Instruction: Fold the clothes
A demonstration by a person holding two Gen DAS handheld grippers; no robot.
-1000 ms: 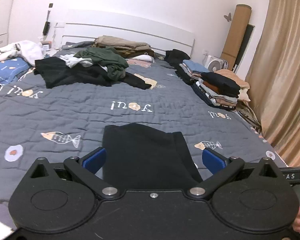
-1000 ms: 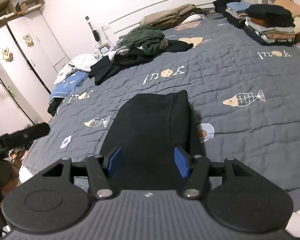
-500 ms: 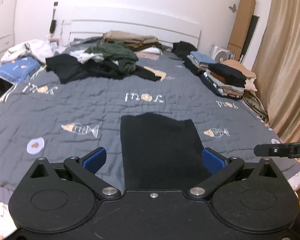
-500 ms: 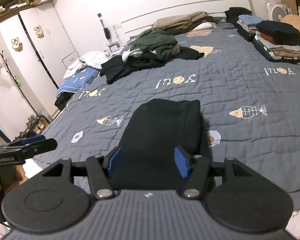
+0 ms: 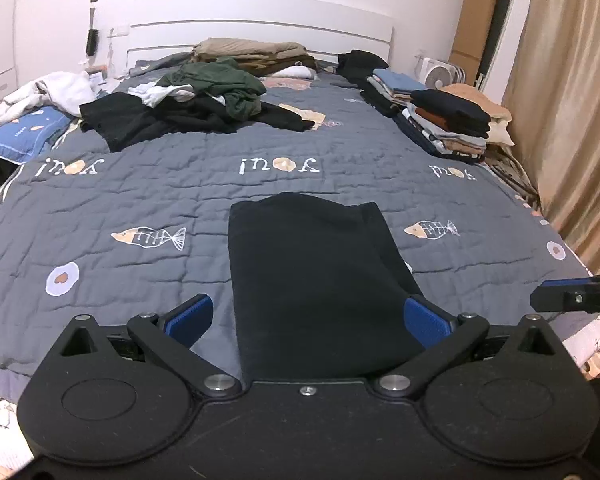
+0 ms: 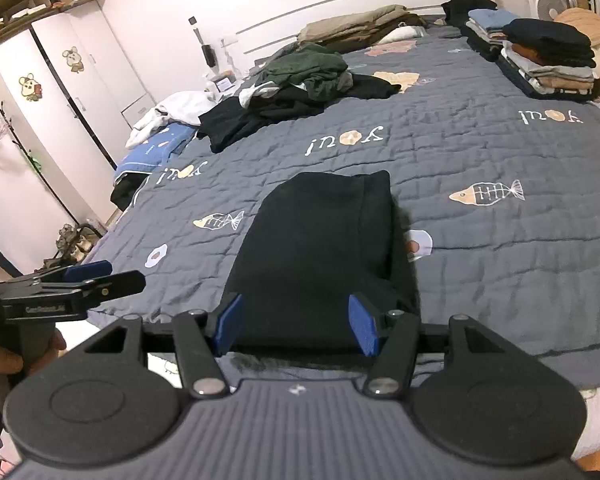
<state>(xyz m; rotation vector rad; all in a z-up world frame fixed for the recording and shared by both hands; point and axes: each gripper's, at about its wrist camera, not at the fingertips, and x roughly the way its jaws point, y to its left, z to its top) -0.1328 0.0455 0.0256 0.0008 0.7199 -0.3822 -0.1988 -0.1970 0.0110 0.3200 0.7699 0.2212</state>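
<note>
Black garment (image 5: 312, 280) lies flat on the grey quilt (image 5: 180, 192), folded into a narrow panel, near foot edge of bed, dead centre at 6 o'clock in both views. One layer overlaps along its right side; far end rounded, not squared.

Left gripper (image 5: 306, 316): jaws spread wide, blue pads either side of the panel, holding nothing, above the cloth near its near edge. Right gripper (image 6: 296, 322): jaws apart, narrower gap, empty, hovering over the near end of the same garment. Left gripper also visible at 9 o'clock in right wrist view, right one at 3 o'clock in left wrist view.

Progress: this piece is lengthwise-folded; judgement is it either needs one more cross fold or is done and waiting to be moved, can't settle which. Folded stack (image 5: 448, 124) sits at 2 o'clock along the right bed edge, several items high. Unfolded pile (image 5: 204, 96) (green, black, white pieces) at 11 o'clock near the headboard (image 5: 260, 28), plus white clothes (image 5: 48, 92) at 10 o'clock. So plenty is left.
</note>
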